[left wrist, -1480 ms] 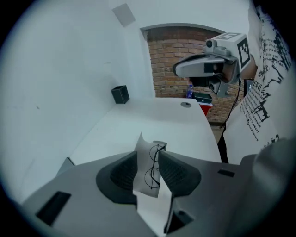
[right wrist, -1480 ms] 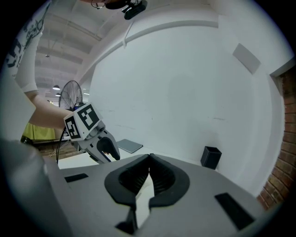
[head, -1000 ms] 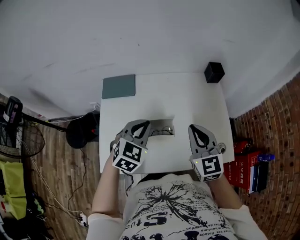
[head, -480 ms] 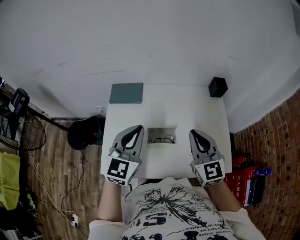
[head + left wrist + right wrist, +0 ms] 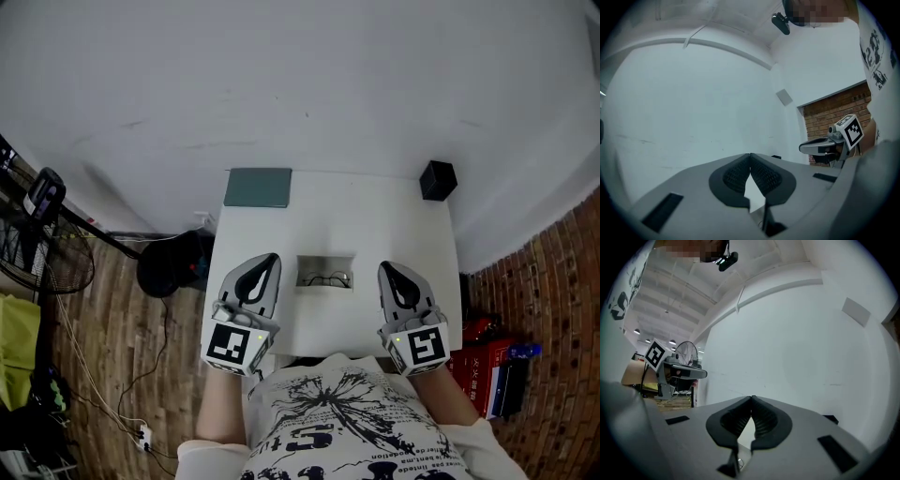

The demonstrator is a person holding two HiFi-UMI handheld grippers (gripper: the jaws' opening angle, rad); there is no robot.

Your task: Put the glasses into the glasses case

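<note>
An open grey glasses case [image 5: 325, 262] lies in the middle of the white table [image 5: 375, 216], and dark-framed glasses [image 5: 328, 278] lie inside it. My left gripper [image 5: 267, 261] hovers to the left of the case, shut and empty, apart from it. To the right of the case my right gripper [image 5: 387, 270] is also shut with nothing in it. In the left gripper view the pads [image 5: 750, 155] meet at their tips and point at the pale wall. The right gripper view shows its jaws [image 5: 752, 398] closed too. Neither gripper view shows the case.
A grey-green flat rectangle [image 5: 259, 187] lies at the table's far left corner and a black cube [image 5: 438, 180] at the far right corner. A black fan base [image 5: 169, 265] and cables stand on the wooden floor to the left; red boxes [image 5: 487, 375] lie to the right.
My left gripper has lifted, rolled and drawn back to the left, away from the case's left end. The right gripper has risen a little. The glasses stay in the case.
</note>
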